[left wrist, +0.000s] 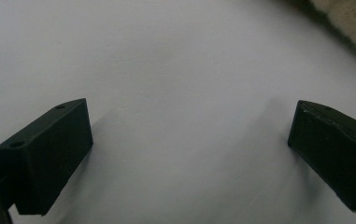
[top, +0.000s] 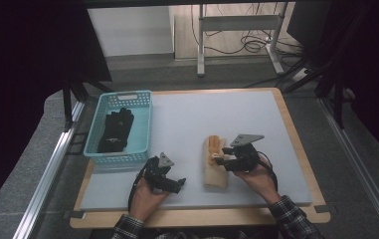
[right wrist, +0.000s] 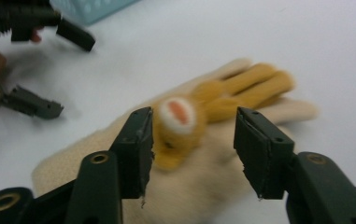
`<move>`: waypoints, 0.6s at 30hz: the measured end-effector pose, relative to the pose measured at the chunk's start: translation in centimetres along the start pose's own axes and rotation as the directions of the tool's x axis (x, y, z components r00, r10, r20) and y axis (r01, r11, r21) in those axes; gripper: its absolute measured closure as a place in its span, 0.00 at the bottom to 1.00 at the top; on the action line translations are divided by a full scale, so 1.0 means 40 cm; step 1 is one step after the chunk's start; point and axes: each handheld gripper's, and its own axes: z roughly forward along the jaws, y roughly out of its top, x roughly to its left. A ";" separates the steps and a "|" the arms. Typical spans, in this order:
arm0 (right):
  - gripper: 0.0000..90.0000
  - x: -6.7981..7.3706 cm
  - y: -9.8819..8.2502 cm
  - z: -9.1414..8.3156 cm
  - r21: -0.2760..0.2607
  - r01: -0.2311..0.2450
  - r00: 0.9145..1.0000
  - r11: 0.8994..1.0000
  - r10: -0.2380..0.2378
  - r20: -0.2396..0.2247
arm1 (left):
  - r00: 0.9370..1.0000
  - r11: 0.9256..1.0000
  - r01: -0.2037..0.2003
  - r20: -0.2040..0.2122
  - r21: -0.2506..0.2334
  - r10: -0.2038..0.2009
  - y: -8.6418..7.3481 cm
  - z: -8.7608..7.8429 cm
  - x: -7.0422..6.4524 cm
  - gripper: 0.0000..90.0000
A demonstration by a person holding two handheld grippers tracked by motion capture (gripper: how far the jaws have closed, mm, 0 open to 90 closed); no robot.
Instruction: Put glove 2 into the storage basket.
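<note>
A cream knitted glove [top: 215, 174] with yellow fingers [right wrist: 257, 84] lies flat on the pale mat [top: 202, 114]. My right gripper [top: 218, 159] hovers low over it, jaws apart. In the right gripper view [right wrist: 192, 140] a yellow patch with a white and orange spot [right wrist: 178, 122] on the glove sits between the jaws, close to the left one and well apart from the right one. My left gripper [top: 179, 183] rests open near the mat's front, left of the glove. The left gripper view [left wrist: 189, 140] has bare mat between its jaws and the glove's cuff [left wrist: 353, 18] at the top right.
A teal plastic basket [top: 127, 94] stands at the mat's left edge with a black glove [top: 115, 130] inside. The mat lies on a wooden board [top: 296, 144]. A desk frame with cables [top: 241, 35] stands beyond the table.
</note>
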 end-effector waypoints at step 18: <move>0.96 -0.033 -0.112 -0.050 0.045 -0.021 0.999 0.999 0.022 -0.026 | 1.000 1.000 0.003 0.002 0.001 -0.003 0.000 0.000 -0.001 0.00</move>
